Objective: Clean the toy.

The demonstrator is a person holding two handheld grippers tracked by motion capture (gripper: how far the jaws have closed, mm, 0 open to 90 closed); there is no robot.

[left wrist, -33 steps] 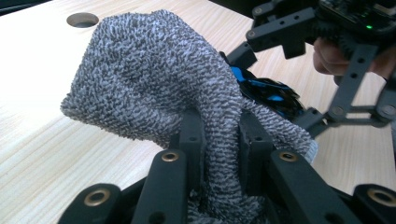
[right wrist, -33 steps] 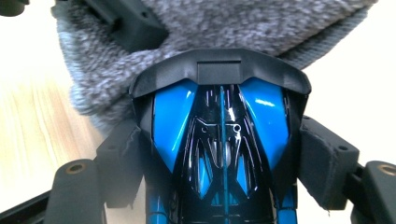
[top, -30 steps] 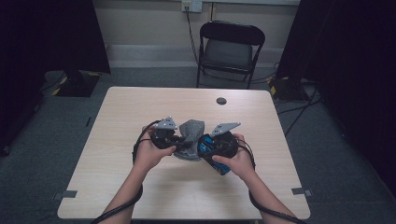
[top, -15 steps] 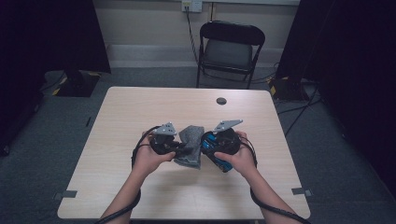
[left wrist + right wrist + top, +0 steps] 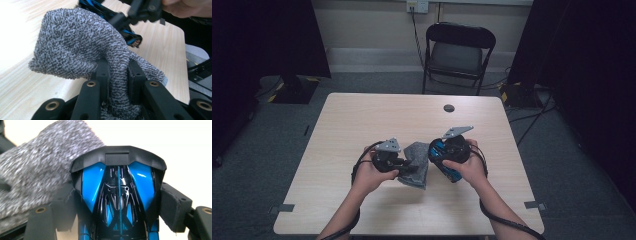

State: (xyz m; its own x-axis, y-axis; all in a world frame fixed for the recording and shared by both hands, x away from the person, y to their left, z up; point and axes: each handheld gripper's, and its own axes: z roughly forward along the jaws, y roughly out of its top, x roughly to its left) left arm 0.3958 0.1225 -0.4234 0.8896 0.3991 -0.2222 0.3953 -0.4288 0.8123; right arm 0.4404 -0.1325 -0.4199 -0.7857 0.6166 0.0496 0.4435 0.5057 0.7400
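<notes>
Left gripper (image 5: pixel 117 75) is clamped tight on a bunched fold of the grey knit cloth (image 5: pixel 75 42); cloth fans out from the jaws toward 11 o'clock in the left gripper view, loose end hanging just above the table (image 5: pixel 22 90). Right gripper (image 5: pixel 117 202) has its jaws closed on the sides of a blue-and-black toy car (image 5: pixel 117 192), one pad pressed on each flank, dark end of the car pointing to 12 o'clock in the right gripper view. Cloth touches the car's upper edge at about 10 o'clock there, blurred.

High view: both hands sit at the near-centre of the light wooden table, left gripper (image 5: pixel 388 159) and right gripper (image 5: pixel 451 154) facing each other, cloth (image 5: pixel 416 162) between them, car (image 5: pixel 445 161) just right of the cloth at 3 o'clock. Cloth's lower edge droops toward 6 o'clock, onto or just above the tabletop, cannot tell which.

Farther off, small dark round object (image 5: pixel 449 108) lies on the table at 12 o'clock from the grippers, well apart. Beyond the far edge stands a black folding chair (image 5: pixel 459 55), with a wall outlet (image 5: pixel 417 5) above it at 11 o'clock.
</notes>
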